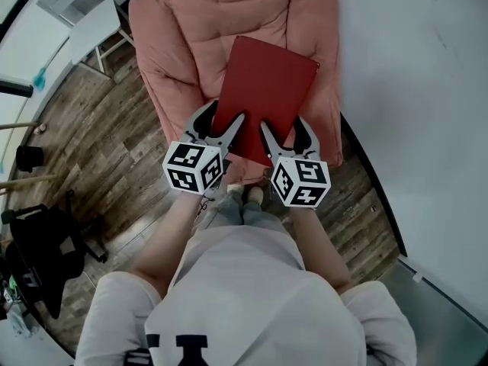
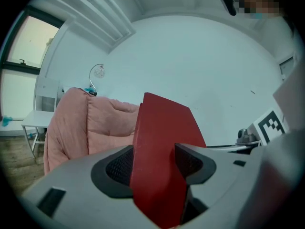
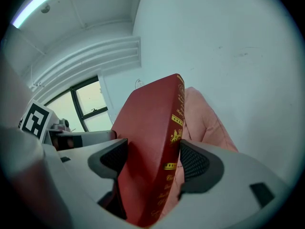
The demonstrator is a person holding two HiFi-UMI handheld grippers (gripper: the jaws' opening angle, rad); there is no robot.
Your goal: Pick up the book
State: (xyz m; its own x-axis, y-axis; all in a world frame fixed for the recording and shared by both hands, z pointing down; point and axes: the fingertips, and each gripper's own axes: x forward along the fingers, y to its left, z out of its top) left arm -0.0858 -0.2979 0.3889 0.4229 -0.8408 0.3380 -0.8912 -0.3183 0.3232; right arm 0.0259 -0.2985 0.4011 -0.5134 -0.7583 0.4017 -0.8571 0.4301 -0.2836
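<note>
Red hardback book (image 1: 263, 97), plain cover, gold print on spine. Left gripper (image 1: 219, 122) & right gripper (image 1: 288, 134) each clamp it btwn wide-set jaws; rest sticks out past the jaw tips, over a pink cushion (image 1: 175, 44). Spine print too small to read; near edge hidden by jaws.

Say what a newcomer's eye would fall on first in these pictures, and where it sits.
The bright red book stands out at the centre, clamped at its near edge by the left gripper and the right gripper. Beneath it lies a big pink quilted cushion on the wooden floor.
</note>
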